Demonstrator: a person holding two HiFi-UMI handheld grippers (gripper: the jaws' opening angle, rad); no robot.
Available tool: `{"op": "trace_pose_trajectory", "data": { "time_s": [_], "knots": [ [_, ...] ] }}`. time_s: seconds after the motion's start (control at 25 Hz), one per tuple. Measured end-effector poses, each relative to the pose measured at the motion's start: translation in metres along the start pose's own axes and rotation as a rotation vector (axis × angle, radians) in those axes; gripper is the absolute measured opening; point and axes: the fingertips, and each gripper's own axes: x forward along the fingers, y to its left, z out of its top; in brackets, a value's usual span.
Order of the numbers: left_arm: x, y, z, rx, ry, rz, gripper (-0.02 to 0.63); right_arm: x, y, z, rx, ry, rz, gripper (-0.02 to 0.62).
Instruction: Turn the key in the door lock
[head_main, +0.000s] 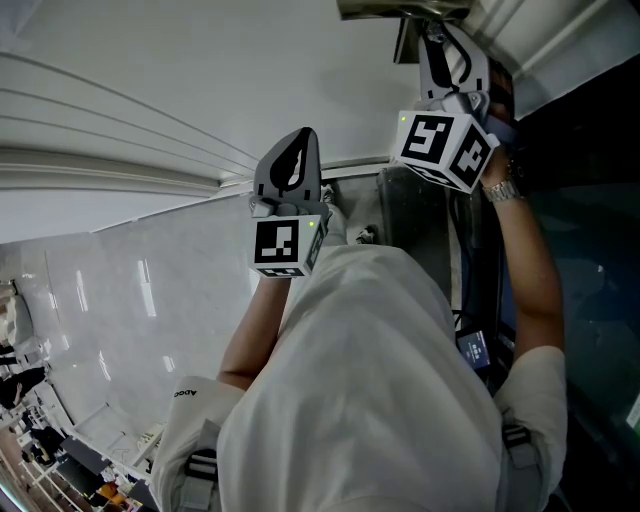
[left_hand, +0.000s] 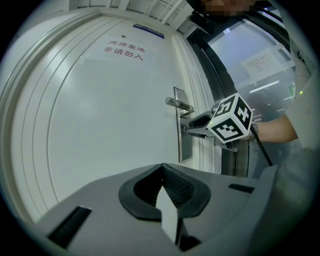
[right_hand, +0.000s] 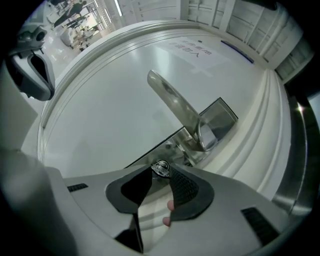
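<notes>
Straight ahead of the right gripper (right_hand: 159, 175) stands the white door (right_hand: 110, 100). Its handle (right_hand: 175, 102) is just above the jaws, mounted on the lock plate (right_hand: 220, 117). The key (right_hand: 161, 168) sits in the lock, clamped at the jaw tips. Turning well likely means rolling about the key's own line, without prying sideways. The left gripper (left_hand: 162, 167) hangs well off the door, jaws together and empty.
</notes>
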Motion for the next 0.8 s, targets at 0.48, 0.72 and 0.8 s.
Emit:
{"op": "trace_pose_trajectory", "data": {
  "time_s": [0.48,0.72,0.8],
  "knots": [
    [-0.0005,-0.0004,-0.0011,-0.009,0.002,0.011,0.006,-0.0007,-0.0042,0.0039,0.314,0.009,0.022,0.112],
    [-0.0009,0.0020,0.0017,-0.010,-0.018,0.017,0.006,0.0020,-0.0030,0.0072,0.443,-0.005,0.040,0.112],
    [-0.0019,0.0035,0.0008,-0.010,-0.018,0.018,0.006,0.0025,-0.0022,0.0087,0.525,-0.007,0.057,0.110]
  ]
}}
